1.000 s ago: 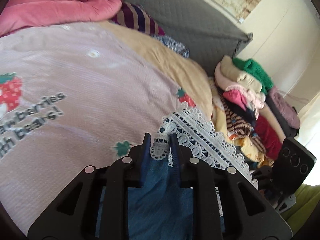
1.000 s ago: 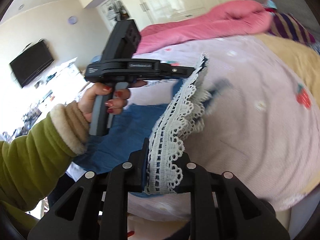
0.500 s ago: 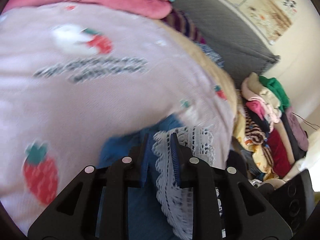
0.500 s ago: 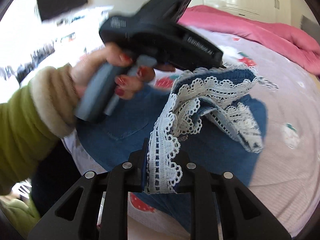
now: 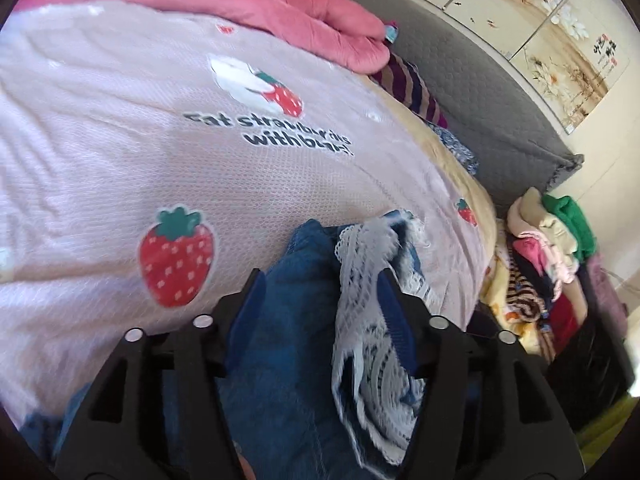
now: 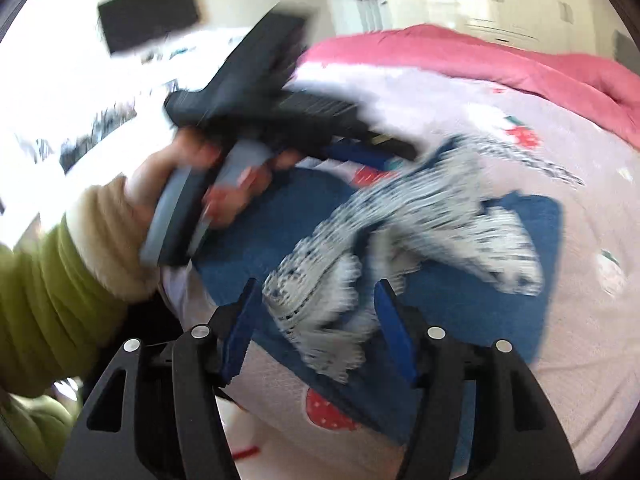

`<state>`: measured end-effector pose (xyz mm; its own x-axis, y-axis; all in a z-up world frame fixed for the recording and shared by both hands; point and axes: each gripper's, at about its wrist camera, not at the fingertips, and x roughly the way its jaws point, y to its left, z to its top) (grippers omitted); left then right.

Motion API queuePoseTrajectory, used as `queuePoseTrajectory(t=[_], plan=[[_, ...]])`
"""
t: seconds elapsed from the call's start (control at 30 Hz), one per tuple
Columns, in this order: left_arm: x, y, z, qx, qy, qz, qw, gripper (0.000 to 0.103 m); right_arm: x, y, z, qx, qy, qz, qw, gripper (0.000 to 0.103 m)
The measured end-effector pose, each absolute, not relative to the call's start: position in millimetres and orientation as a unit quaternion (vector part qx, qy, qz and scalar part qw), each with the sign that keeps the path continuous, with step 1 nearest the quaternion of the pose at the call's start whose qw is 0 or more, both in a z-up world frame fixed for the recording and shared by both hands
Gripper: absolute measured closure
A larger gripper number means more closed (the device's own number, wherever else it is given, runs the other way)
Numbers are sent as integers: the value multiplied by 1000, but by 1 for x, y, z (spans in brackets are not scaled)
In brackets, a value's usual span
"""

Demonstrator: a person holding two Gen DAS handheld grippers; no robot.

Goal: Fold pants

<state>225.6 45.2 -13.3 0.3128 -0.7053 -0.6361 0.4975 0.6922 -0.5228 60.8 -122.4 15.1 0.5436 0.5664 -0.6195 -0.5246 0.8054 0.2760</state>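
The pants are blue denim (image 6: 448, 300) with white lace hems (image 6: 340, 288), folded over on the pink strawberry bedspread (image 5: 160, 152). In the left wrist view the denim (image 5: 288, 320) and lace (image 5: 364, 280) lie between the spread fingers of my left gripper (image 5: 322, 284), which is open. My right gripper (image 6: 316, 296) is open too, its fingers apart on either side of the lace hem just in front of them. The left gripper's body (image 6: 280, 120) and the hand holding it show blurred at upper left in the right wrist view.
A pink duvet (image 5: 224, 4) lies along the far side of the bed. A grey headboard (image 5: 480, 108) stands behind. A pile of folded clothes (image 5: 548, 264) sits beside the bed at right. A striped pillow (image 5: 412, 88) lies near the headboard.
Both grippers were shut on the lace hems and carried them over the denim. Now both have opened and the hems have dropped onto the pants.
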Motion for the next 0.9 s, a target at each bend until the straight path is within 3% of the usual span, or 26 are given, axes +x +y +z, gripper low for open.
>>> queuePoseTrajectory(t=[0.2, 0.37, 0.43, 0.47, 0.5, 0.53, 0.57, 0.9], plan=[[183, 56, -15, -142, 444, -375, 801, 45, 99, -196, 4, 133, 419, 221, 871, 43], [150, 36, -24, -95, 447, -360, 813, 45, 125, -211, -20, 214, 460, 210, 836, 44], [138, 28, -26, -62, 445, -356, 819, 45, 126, -198, -18, 201, 456, 221, 838, 61], [135, 26, -30, -56, 451, -355, 817, 46, 130, -195, -19, 195, 457, 223, 839, 87], [132, 22, -35, -50, 461, -354, 812, 55, 138, -192, -19, 203, 461, 221, 835, 96], [129, 19, -38, -45, 466, -355, 809, 73, 141, -198, -20, 209, 461, 223, 833, 96], [126, 16, -43, -39, 472, -351, 808, 78, 145, -195, -15, 211, 453, 226, 836, 96], [110, 26, -52, -58, 474, -346, 808, 79, 216, -104, 0, 100, 437, 238, 861, 96]])
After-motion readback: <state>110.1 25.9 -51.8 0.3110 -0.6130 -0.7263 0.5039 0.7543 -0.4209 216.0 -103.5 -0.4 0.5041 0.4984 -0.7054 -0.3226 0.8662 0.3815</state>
